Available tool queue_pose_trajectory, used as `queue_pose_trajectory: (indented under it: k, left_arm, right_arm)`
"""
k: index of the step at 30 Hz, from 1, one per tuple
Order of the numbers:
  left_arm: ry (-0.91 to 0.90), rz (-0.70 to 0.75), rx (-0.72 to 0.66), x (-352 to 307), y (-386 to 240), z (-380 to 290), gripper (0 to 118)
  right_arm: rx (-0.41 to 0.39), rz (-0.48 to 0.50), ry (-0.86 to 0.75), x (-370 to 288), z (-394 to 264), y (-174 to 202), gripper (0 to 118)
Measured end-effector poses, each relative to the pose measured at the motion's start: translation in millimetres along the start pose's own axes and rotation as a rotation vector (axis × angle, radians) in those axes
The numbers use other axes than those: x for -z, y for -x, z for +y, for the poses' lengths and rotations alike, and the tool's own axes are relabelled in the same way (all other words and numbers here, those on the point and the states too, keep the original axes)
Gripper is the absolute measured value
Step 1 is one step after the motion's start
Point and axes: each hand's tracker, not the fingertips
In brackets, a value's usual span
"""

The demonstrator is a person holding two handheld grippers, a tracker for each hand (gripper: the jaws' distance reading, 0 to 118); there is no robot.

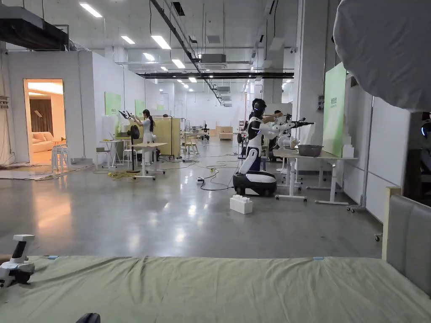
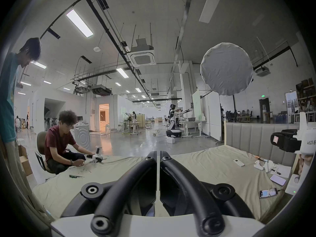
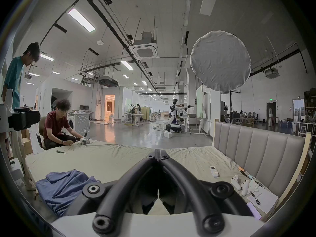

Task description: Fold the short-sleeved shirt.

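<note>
Shirt lies crumpled on bed; both hand-held grippers closed, empty

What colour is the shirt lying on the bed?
Blue, plain with no pattern: the shirt lies crumpled on the bed sheet, best seen in the right gripper view.

Bed carrying remote control, two white controllers, phone; seated person working at far corner.

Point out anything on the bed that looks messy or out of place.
The blue shirt lies crumpled in a heap near the bed's edge, not spread flat. A remote, two controllers, papers and phones clutter the headboard side.
</note>
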Motion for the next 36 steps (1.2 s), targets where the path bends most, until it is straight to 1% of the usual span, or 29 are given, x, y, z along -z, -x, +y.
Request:
queue_pose_trajectory:
  k: [2, 3, 4, 5, 6, 7, 8, 9, 11, 12, 13, 14, 15, 16, 17, 19, 21, 23, 24, 26, 27, 28, 30, 31, 32, 33, 34, 35, 36]
  left_arm:
    - [0.017, -0.006, 0.048, 4.1, -2.0, 0.1, 3]
    - [0.018, -0.007, 0.051, 5.3, -2.6, -0.1, 3]
    - [0.019, -0.014, 0.055, 6.1, -3.8, -0.7, 3]
    - [0.025, -0.019, 0.069, 6.6, -5.3, -0.8, 3]
    - [0.033, -0.015, 0.117, 7.1, -7.9, -1.7, 3]
    - [0.04, 0.002, 0.237, 8.2, -14.4, -4.8, 3]
    - [0.06, 0.006, 0.388, 9.6, -21.2, -10.6, 3]
    - [0.104, -0.008, 0.567, 12.4, -27.7, -21.7, 3]
    - [0.13, -0.015, 1.036, 13.9, -41.7, -68.4, 3]
    - [0.154, -0.017, 1.203, 11.1, -47.2, -92.3, 3]
    - [0.2, -0.063, 1.333, 7.6, -50.5, -118.7, 3]
    - [0.229, -0.121, 1.401, 3.3, -51.7, -137.7, 3]
    - [0.243, -0.184, 1.427, -1.5, -51.8, -150.9, 3]
    - [0.25, -0.271, 1.408, -11.2, -51.9, -165.6, 3]
    - [0.257, -0.301, 1.428, -16.7, -53.6, -175.9, 3]
    - [0.248, -0.321, 1.489, -23.7, -56.7, -187.9, 3]
    - [0.239, -0.312, 1.477, -25.0, -53.4, -186.4, 3]
    - [0.223, -0.258, 1.314, -18.7, -52.0, -158.6, 3]
    - [0.215, -0.216, 1.208, -13.9, -48.1, -139.4, 3]
    - [0.253, -0.127, 0.955, -6.2, -41.2, -102.5, 3]
    - [0.249, -0.097, 0.745, -6.3, -33.3, -83.5, 3]
    - [0.232, -0.103, 0.5, -6.0, -21.0, -65.8, 3]
    - [0.197, -0.13, 0.082, -13.7, 0.9, -51.5, 3]
    - [0.161, -0.147, -0.149, -18.4, 13.8, -51.4, 3]
    - [0.128, -0.151, -0.248, -20.6, 20.3, -55.5, 3]
    - [0.081, -0.1, -0.295, -26.0, 19.3, -59.1, 3]
    - [0.064, 0.022, -0.225, -33.1, 13.8, -57.3, 3]
    - [0.063, 0.051, -0.187, -35.7, 8.0, -57.3, 3]
    - [0.07, 0.017, -0.17, -35.4, 8.7, -55.3, 3]
  right_arm:
    - [0.057, 0.038, 0.005, 0.6, 2.5, -2.5, 0]
    - [0.055, 0.038, 0.001, 0.9, 2.7, -2.7, 0]
    - [0.044, 0.037, 0.004, 2.0, 2.3, -1.4, 0]
    - [0.007, 0.026, 0.022, 3.6, 0.5, 1.7, 0]
    - [-0.064, 0.011, 0.017, 4.2, -0.1, 4.9, 0]
    - [-0.205, 0.002, 0.007, 4.9, -1.7, 12.6, 0]
    - [-0.371, 0.013, 0.006, 6.2, -4.6, 20.8, 0]
    - [-0.492, 0.059, 0.086, 10.0, -14.2, 28.3, 0]
    - [-0.914, 0.086, 0.167, 13.2, -50.3, 52.1, 0]
    - [-1.092, 0.096, 0.184, 12.1, -72.3, 61.1, 0]
    - [-1.312, 0.154, 0.169, 8.9, -99.9, 70.7, 0]
    - [-1.421, 0.194, 0.184, 5.8, -126.3, 72.8, 1]
    - [-1.494, 0.244, 0.158, 1.5, -144.2, 74.9, 1]
    - [-1.532, 0.289, 0.167, -2.2, -159.4, 75.6, 1]
    - [-1.547, 0.32, 0.202, -4.6, -169.2, 77.6, 1]
    - [-1.536, 0.339, 0.194, -8.9, -177.9, 75.5, 1]
    - [-1.528, 0.318, 0.192, -6.7, -172.0, 77.4, 1]
    - [-1.416, 0.247, 0.143, -4.1, -146.0, 71.3, 1]
    - [-1.312, 0.217, 0.14, -2.8, -127.9, 67.2, 1]
    - [-1.028, 0.133, 0.059, -7.6, -78.7, 57.9, 1]
    - [-0.879, 0.078, 0.03, -10.1, -62.9, 51.4, 1]
    - [-0.687, 0.044, 0.0, -14.8, -45.8, 41.6, 1]
    - [-0.372, 0.018, -0.042, -22.6, -30.6, 20.6, 1]
    - [-0.185, 0.002, -0.048, -22.4, -31.7, 11.9, 1]
    - [-0.065, 0.002, -0.042, -24.5, -29.8, 5.8, 1]
    - [0.109, 0.023, -0.005, -26.0, -33.1, -0.7, 1]
    - [0.277, 0.044, 0.032, -34.1, -45.5, -6.4, 1]
    - [0.306, 0.041, 0.063, -33.2, -48.9, -7.2, 1]
    - [0.25, 0.046, 0.063, -30.6, -47.5, -5.8, 1]
